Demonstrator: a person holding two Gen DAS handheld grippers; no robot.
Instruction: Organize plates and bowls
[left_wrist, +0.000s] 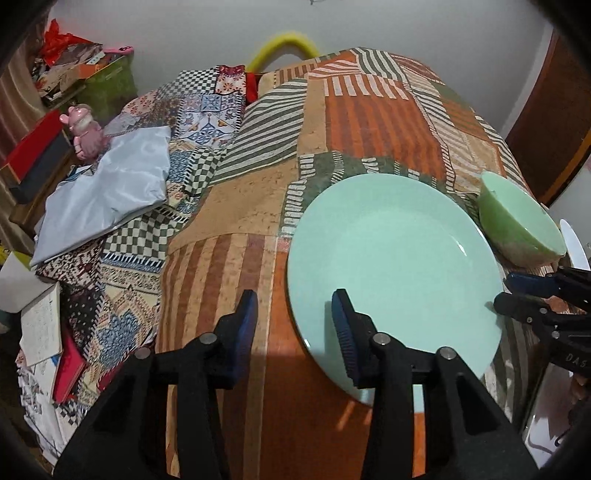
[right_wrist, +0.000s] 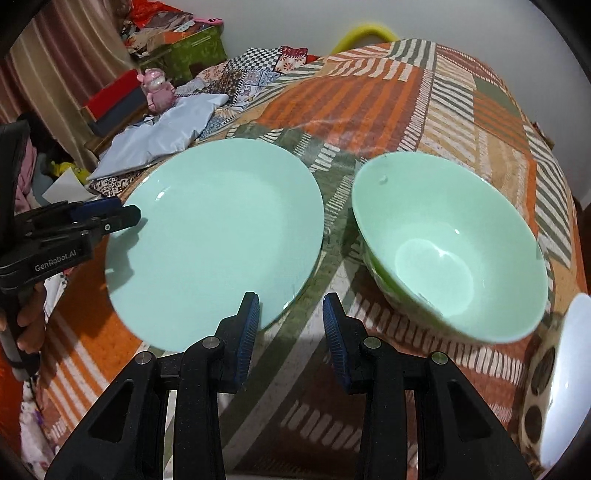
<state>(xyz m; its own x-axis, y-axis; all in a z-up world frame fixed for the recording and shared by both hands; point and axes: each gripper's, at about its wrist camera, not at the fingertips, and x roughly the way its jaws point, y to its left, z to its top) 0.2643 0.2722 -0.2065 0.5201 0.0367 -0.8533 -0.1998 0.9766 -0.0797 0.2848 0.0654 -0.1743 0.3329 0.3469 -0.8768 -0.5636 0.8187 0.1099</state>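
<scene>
The left tool (right_wrist: 125, 216) bore the words "GenRobot.AI" on its side; the right tool (left_wrist: 508, 291) showed only "DAS". A crumpled pale blue bag (left_wrist: 107, 192), a pink toy figure (left_wrist: 86, 131) and books (left_wrist: 40, 325) lay along the bed's left edge. Near the bed's (left_wrist: 369, 114) front edge a plain mint-green plate (right_wrist: 218, 240) sat beside a glossy green bowl (right_wrist: 450, 251), not touching. Both tools stood narrowly parted, empty, the left one's finger (left_wrist: 345, 332) over the plate's rim.

Left wrist view looks steeply down, close over the plate (left_wrist: 391, 258); right wrist view likewise; both share plate and bowl (right_wrist: 450, 247).
</scene>
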